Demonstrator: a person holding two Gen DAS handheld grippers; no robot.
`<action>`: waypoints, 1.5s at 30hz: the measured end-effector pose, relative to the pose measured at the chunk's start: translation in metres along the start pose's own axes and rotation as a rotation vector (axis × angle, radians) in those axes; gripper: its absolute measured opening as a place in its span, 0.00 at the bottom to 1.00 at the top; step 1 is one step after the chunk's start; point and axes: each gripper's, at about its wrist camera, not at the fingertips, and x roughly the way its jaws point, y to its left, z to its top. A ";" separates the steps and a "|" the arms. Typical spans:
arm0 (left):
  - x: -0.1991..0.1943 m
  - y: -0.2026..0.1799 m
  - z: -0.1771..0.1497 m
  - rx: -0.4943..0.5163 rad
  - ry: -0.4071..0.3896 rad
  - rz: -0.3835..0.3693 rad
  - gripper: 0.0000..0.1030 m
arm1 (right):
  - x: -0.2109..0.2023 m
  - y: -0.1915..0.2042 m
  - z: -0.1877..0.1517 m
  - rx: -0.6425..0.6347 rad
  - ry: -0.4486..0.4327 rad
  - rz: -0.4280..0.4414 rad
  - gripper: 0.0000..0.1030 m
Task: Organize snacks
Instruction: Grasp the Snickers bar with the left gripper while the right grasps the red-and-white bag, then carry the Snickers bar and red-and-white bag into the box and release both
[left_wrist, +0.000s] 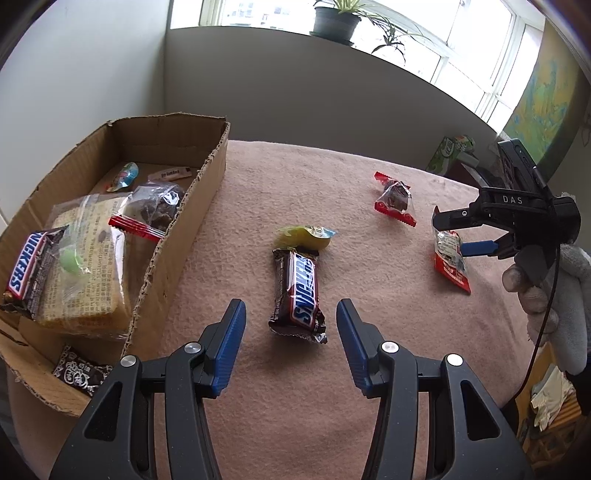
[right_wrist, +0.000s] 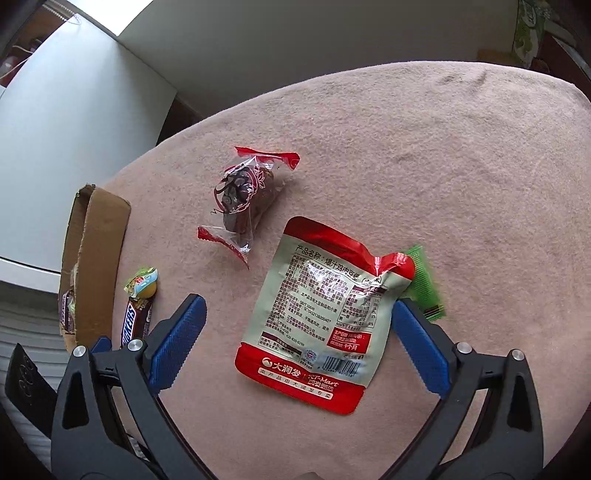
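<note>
Snickers bar in its brown crinkly wrapper: light, stiff, slippery; your left gripper, jaws apart, should pinch its long sides at 12 o'clock

Snickers bar flat on cloth; red-white pouch maybe overlapping green packet

Pink fuzzy cloth covers the table. Behind it a plain grey wall under a wide window, daylight coming in. Potted plants on the sill. Colourful picture at right, green box near the far table edge.
</note>
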 end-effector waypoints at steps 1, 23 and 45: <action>0.001 0.000 -0.001 0.005 0.002 -0.001 0.49 | 0.004 0.006 0.000 -0.027 0.010 -0.011 0.94; 0.050 -0.012 0.011 0.027 0.067 0.080 0.48 | 0.008 0.038 -0.028 -0.313 0.011 -0.254 0.78; 0.018 -0.007 -0.007 -0.025 0.013 0.046 0.27 | -0.039 0.019 -0.085 -0.325 -0.077 -0.111 0.59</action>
